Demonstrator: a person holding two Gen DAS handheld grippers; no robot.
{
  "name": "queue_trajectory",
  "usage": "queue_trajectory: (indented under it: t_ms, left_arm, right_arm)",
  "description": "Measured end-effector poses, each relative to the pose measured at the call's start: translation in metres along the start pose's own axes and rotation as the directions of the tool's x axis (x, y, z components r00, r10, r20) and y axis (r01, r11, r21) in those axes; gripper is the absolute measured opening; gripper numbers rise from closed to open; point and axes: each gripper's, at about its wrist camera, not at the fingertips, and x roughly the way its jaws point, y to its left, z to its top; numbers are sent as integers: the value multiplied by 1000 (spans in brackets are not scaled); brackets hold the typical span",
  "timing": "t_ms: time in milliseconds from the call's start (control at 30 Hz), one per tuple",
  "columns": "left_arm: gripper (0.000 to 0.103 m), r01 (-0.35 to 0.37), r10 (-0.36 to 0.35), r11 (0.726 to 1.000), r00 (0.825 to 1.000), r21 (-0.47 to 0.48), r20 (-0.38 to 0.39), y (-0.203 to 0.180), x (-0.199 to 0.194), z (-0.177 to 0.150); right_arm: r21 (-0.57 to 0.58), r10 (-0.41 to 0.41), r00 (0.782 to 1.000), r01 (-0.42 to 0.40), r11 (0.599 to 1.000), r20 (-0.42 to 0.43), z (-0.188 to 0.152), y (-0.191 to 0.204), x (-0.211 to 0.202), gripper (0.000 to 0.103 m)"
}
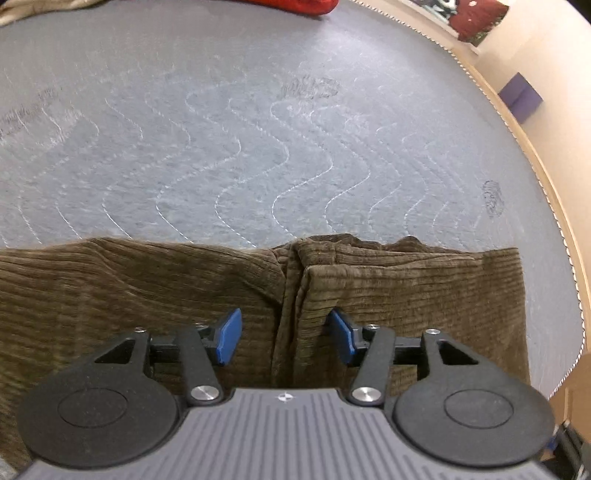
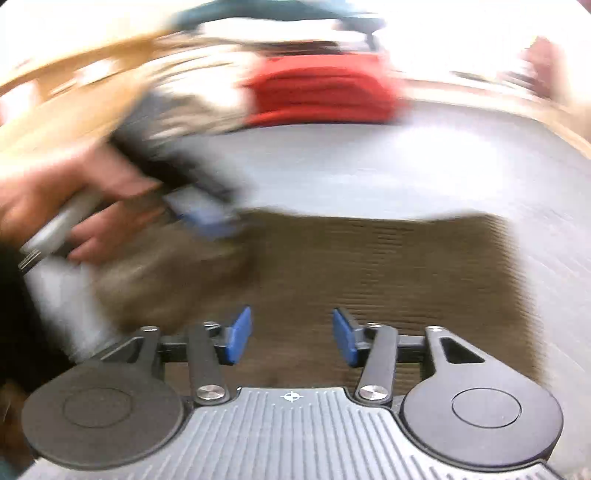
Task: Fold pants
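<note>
The brown corduroy pants [image 1: 369,295] are lying folded on a grey quilted blanket [image 1: 258,147] covering the bench [image 1: 517,122], near its edge. Both the left hand-held gripper [image 1: 286,334] and the right hand-held gripper [image 2: 291,334] are hovering with jaws apart, gripping nothing. Red cloth [image 1: 295,7] is sitting farther back. A purple block [image 1: 521,98] is lying on the pale floor beyond.

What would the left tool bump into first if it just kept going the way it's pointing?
Most likely the brown corduroy pants. The left tool, jaws open, aims down at the bunched vertical fold straight ahead. How far above the cloth it sits is hard to judge.
</note>
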Motion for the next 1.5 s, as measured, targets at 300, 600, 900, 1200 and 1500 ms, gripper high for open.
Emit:
queue_trajectory:
  t_ms: [300, 600, 900, 1200, 1500]
  left_arm:
    - [22, 11, -9, 997, 1000, 80, -18, -19, 8, 1]
    - [15, -153, 124, 978, 974, 145, 191, -23, -19, 3]
    - [16, -40, -1, 970, 986, 238, 170, -36, -40, -18]
    - [50, -202, 183, 903, 979, 380, 86, -44, 3, -42]
    - [74, 25, -66, 971, 984, 240, 163, -41, -62, -18]
  right_arm:
    - [362, -266, 950, 308, 880, -161, -22, -114, 14, 58]
    - [477, -281, 940, 341, 810, -194, -28, -137, 11, 64]
    - [672, -141, 970, 240, 700, -200, -46, -166, 19, 63]
    - [576, -207, 961, 277, 769, -185, -31, -147, 21, 37]
    - [208, -315, 949, 304, 930, 19, 20, -64, -14, 29]
